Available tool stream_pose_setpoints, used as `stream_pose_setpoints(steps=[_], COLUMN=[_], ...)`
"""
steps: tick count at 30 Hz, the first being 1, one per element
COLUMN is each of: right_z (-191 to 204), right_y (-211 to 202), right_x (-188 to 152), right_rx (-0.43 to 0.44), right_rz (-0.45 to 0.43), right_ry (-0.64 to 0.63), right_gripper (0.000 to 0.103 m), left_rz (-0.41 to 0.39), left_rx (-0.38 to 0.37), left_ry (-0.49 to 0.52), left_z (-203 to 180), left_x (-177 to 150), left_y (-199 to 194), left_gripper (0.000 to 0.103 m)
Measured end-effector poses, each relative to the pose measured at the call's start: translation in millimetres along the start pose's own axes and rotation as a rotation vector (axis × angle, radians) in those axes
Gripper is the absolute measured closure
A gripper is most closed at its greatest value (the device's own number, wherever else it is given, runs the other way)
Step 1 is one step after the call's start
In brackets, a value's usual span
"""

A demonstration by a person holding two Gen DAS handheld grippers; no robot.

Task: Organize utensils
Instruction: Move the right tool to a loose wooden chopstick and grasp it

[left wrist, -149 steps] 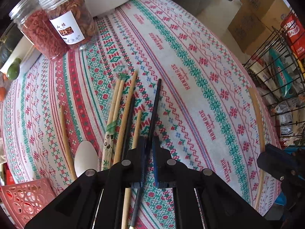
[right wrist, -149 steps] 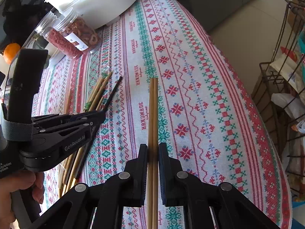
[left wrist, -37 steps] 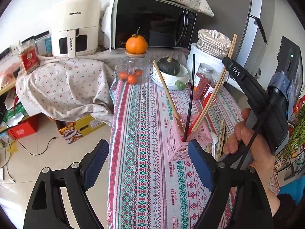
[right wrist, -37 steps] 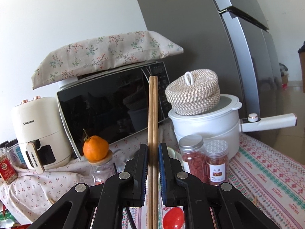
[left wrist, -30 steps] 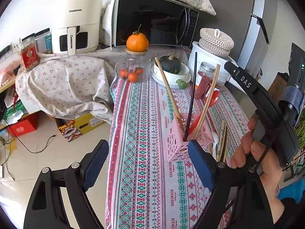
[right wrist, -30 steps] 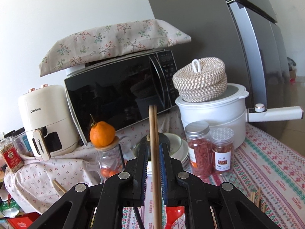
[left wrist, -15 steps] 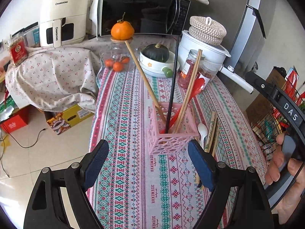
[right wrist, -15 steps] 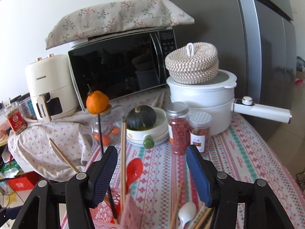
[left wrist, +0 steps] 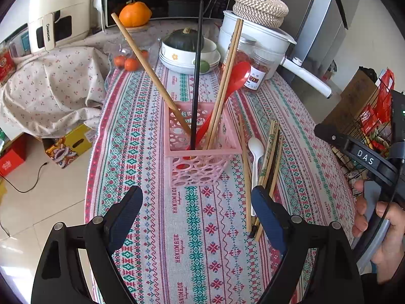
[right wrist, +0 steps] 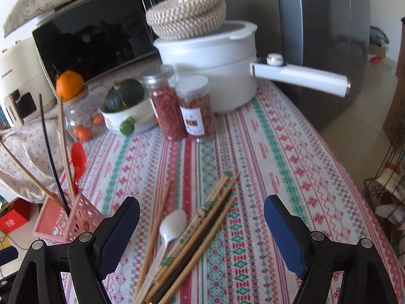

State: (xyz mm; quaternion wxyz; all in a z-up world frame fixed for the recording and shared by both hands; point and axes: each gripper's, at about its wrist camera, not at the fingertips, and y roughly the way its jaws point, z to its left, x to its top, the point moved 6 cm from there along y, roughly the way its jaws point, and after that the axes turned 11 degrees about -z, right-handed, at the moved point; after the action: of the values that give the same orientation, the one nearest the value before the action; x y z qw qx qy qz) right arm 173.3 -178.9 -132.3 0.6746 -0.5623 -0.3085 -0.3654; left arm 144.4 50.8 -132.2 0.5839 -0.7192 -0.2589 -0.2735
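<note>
A pink perforated basket (left wrist: pixel 200 162) stands on the patterned tablecloth. It holds wooden chopsticks (left wrist: pixel 222 86), a black chopstick (left wrist: pixel 197 76) and a red spoon (left wrist: pixel 235 78), all leaning upright. To its right lie several loose chopsticks (left wrist: pixel 272 152) and a white spoon (left wrist: pixel 255 149). My left gripper (left wrist: pixel 196 195) hangs open just in front of the basket, nothing between its fingers. My right gripper (right wrist: pixel 201 204) is over the loose chopsticks (right wrist: pixel 202 225) and white spoon (right wrist: pixel 172 224), its jaws opening and gripping nothing. The basket (right wrist: pixel 76 220) sits to its lower left.
At the back stand a white pot with a long handle (right wrist: pixel 298 76), two clear jars (right wrist: pixel 182 111), a bowl with a green squash (right wrist: pixel 124 96) and a microwave (right wrist: pixel 88 40). A wire rack (left wrist: pixel 377 116) is off the table's right edge; floor lies to the left.
The right gripper let go of its pair of wooden chopsticks, which now stand in the basket. It opened and swung down over the loose utensils. The left gripper tipped down toward the basket.
</note>
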Motion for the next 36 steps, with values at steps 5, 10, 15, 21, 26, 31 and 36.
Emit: stream_pose_setpoints(steps=[5, 10, 15, 21, 26, 31, 36], right_z=[-16.9, -29.7, -38.5, -37.6, -31.8, -16.3, 8.2], right_y=[34.3, 61.6, 81.3, 87.1, 88.1, 90.6, 85.2], right_x=[-27.8, -54.0, -78.1, -79.5, -81.8, -87.9, -92.0], right_rx=[-0.032, -0.092, -0.122, -0.159, -0.202, -0.232, -0.173], right_rz=[0.18, 0.338, 0.46, 0.466, 0.463, 0.472, 0.478], right_ry=[0.029, 0.057, 0.103, 0.096, 0.033, -0.035, -0.072], right_gripper=[0.019, 0.019, 0.019, 0.019, 0.019, 0.025, 0.065], left_rz=[0.032, 0.052, 0.065, 0.067, 0.07, 0.074, 0.078], left_rx=[0.004, 0.011, 0.009, 0.009, 0.008, -0.001, -0.021], left_ry=[-0.006, -0.008, 0.0, 0.006, 0.008, 0.018, 0.047], left_z=[2.8, 5.1, 3.7, 3.1, 2.2, -1.2, -11.5], left_x=[-4.2, -6.4, -8.9, -10.1, -11.1, -12.5, -14.4], left_y=[9.7, 16.4, 19.0, 18.5, 17.9, 16.6, 13.1], left_gripper=[0.014, 0.014, 0.014, 0.014, 0.014, 0.014, 0.014])
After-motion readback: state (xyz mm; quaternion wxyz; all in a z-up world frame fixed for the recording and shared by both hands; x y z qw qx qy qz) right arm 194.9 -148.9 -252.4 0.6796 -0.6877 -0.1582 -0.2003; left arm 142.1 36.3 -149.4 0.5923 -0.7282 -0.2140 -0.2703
